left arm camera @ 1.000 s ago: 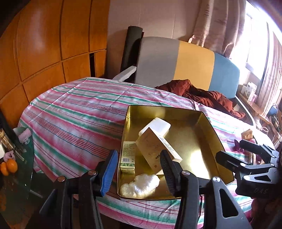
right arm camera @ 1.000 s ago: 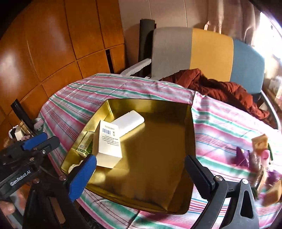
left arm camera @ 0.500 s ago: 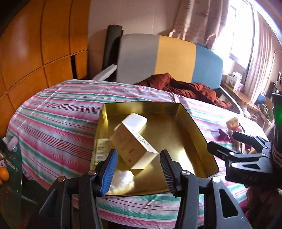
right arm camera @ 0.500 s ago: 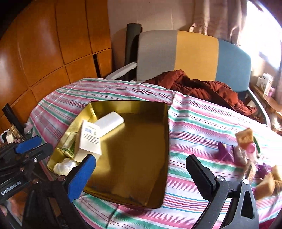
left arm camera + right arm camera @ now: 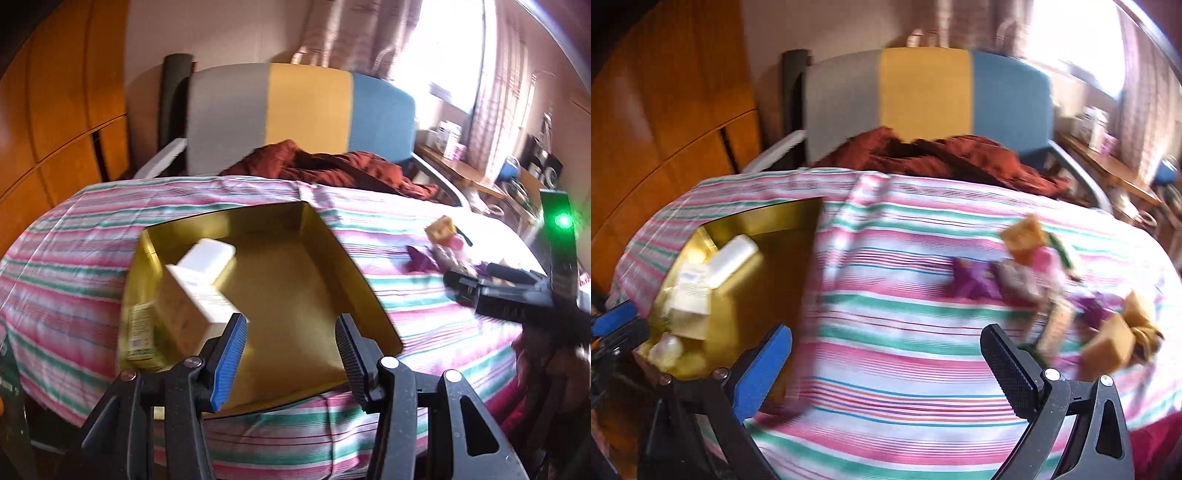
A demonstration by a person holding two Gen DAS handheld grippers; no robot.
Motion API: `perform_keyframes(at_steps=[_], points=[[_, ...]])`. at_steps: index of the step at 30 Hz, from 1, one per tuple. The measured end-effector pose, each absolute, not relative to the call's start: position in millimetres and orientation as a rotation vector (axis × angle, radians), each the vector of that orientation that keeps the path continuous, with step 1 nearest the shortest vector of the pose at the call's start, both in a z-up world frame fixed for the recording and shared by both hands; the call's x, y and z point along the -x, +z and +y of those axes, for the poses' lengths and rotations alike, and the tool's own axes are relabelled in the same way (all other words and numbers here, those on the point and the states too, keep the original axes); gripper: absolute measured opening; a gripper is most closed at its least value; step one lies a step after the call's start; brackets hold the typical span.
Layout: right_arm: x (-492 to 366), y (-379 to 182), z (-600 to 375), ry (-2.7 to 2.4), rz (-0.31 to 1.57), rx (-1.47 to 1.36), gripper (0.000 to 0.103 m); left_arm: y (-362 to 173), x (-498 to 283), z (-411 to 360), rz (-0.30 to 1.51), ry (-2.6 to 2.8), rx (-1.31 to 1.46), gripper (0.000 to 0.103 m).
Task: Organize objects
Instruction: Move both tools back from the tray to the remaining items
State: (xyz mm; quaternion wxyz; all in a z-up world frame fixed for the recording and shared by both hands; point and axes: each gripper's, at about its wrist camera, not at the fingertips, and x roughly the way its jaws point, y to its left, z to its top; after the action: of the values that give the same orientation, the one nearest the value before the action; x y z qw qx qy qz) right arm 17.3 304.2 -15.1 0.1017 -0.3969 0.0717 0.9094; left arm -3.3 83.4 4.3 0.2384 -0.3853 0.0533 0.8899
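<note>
Tray's [image 5: 354,258] right half lies bare — boxes [image 5: 184,302] crowd its left; clutter [image 5: 1045,273] blocks the cloth's right.

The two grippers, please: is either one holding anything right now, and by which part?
Nothing is held: the left gripper and the right gripper are both open, with no object between their jaws.

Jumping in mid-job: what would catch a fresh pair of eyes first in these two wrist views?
The shiny gold tray on the striped tablecloth, with a white box and other items crowded at its left side. Next, the loose pile of small objects to the tray's right, ahead of the open right gripper.
</note>
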Motion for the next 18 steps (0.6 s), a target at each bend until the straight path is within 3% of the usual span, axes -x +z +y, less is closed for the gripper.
perform_keyframes(at_steps=[8,18], points=[[-54,-5,407,2.480,0.274,1.086,0.103,2,-4,132,0.236,2.320,1.040,0.051],[-96,-1,520,2.277,0.486,0.903,0.103,-6,-14,195,0.360,2.194,1.033,0.051]])
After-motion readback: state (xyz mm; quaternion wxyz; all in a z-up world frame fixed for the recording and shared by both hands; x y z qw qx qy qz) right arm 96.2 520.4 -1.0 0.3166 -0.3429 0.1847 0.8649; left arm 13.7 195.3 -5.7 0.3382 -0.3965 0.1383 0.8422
